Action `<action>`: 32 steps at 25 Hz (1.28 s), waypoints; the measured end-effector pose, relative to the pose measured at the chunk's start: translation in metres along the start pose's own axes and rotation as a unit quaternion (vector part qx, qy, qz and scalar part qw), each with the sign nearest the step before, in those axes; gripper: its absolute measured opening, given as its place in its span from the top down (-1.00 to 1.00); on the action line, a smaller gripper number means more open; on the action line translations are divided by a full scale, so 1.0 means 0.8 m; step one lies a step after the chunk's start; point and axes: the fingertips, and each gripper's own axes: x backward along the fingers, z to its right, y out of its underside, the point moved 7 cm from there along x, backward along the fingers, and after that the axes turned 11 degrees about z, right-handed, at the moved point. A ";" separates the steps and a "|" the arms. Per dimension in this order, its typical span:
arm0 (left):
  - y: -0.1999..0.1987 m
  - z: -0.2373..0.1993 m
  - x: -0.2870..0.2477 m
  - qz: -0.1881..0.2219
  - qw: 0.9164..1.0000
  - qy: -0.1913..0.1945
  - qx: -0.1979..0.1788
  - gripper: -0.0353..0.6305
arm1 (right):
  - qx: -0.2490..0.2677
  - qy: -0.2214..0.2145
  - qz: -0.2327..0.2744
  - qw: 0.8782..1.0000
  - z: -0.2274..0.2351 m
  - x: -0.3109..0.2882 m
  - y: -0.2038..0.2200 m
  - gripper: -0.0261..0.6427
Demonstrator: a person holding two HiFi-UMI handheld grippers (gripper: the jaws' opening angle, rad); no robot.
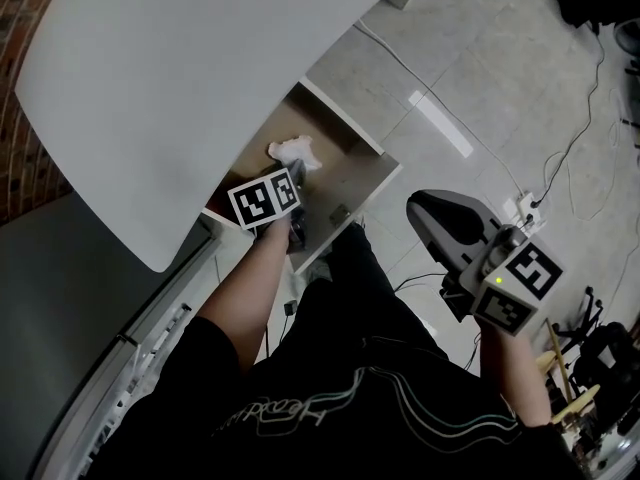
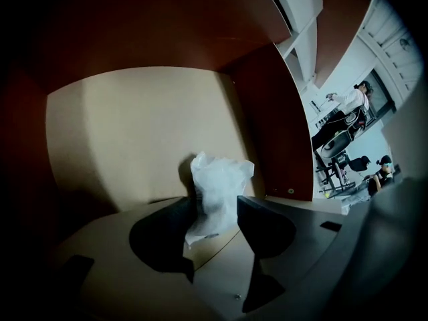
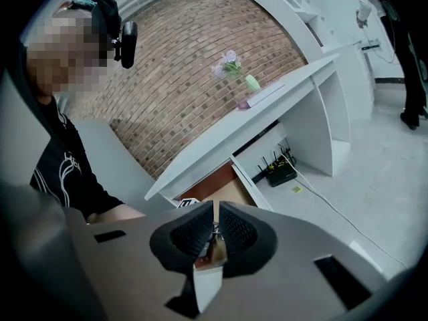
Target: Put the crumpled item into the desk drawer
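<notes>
Two grippers: left gripper (image 2: 215, 204) parted around crumpled white tissue (image 2: 221, 179) lying in tan wooden drawer (image 2: 134, 132) (where we want it); right gripper (image 3: 215, 227) closed, empty.

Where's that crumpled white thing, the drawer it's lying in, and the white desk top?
Crumpled white paper wad (image 2: 217, 186): left gripper view, its middle.
Open wooden drawer (image 1: 350, 178): head view, bare bottom.
White curved desk top (image 1: 180, 78): head view, middle of surface.

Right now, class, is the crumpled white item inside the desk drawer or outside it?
Inside. The crumpled white item rests on the tan floor of the open drawer, within its walls.
</notes>
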 end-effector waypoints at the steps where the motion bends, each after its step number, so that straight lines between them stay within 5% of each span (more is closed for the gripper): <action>1: -0.002 0.001 0.003 0.003 1.000 0.003 0.007 0.17 | 0.010 -0.002 0.002 1.000 -0.001 0.000 -0.001 0.76; 5: -0.014 0.015 0.032 0.020 0.999 0.027 0.037 -0.03 | 0.028 -0.009 0.010 1.000 -0.024 0.004 -0.005 0.76; 11: -0.027 0.059 0.116 0.055 0.994 0.087 0.030 -0.05 | 0.040 -0.040 0.039 0.998 -0.095 0.027 -0.022 0.76; 19: -0.007 0.105 0.311 0.081 0.976 0.204 -0.006 0.00 | 0.064 -0.072 0.101 0.990 -0.214 0.099 -0.030 0.76; 27: -0.012 0.160 0.535 0.140 0.921 0.349 -0.099 0.26 | 0.110 -0.096 0.145 0.979 -0.349 0.176 -0.035 0.76; 32: -0.024 0.193 0.654 0.190 0.868 0.423 -0.177 0.56 | 0.159 -0.096 0.155 0.970 -0.412 0.217 -0.038 0.76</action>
